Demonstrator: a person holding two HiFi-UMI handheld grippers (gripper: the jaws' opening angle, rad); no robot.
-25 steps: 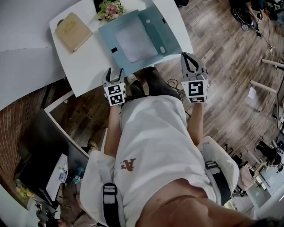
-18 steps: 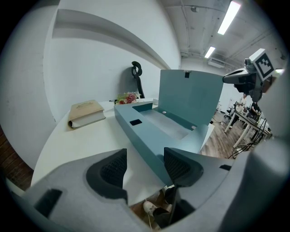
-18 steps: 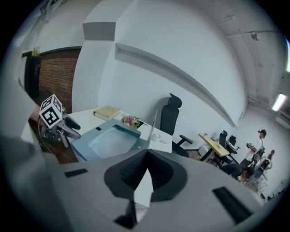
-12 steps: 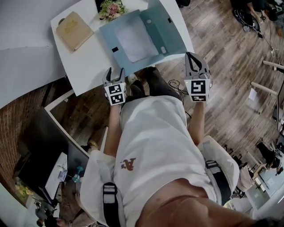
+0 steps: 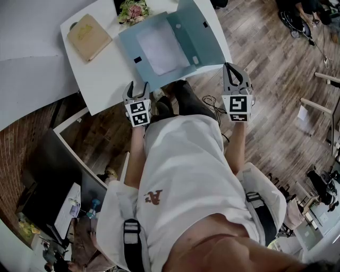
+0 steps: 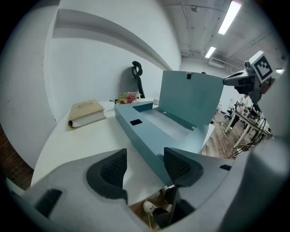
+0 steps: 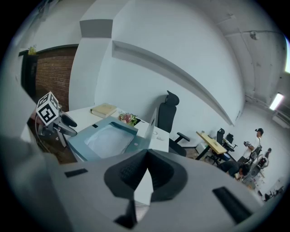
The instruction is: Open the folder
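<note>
The teal box folder (image 5: 139, 40) lies on the white table (image 5: 109, 74) with its lid (image 5: 199, 32) swung up on the right and white sheets showing inside. In the left gripper view the lid (image 6: 192, 99) stands nearly upright, held by nothing. My left gripper (image 5: 137, 85) hovers at the table's near edge, just left of the folder's near corner (image 6: 156, 149), open and empty. Off the table's right corner, clear of the folder, my right gripper (image 5: 230, 66) is shut on nothing. In its own view the right gripper (image 7: 146, 156) faces the lid's edge (image 7: 152, 124).
A tan book (image 5: 87, 36) lies at the table's far left. A small flower bunch (image 5: 133, 10) sits behind the folder. A black office chair (image 7: 170, 118) stands beyond the table. Wooden floor, cables and desks with people lie to the right.
The right gripper has drifted slightly to the right, away from the table's corner. The folder's lid looks a little more raised. The left gripper has kept still.
</note>
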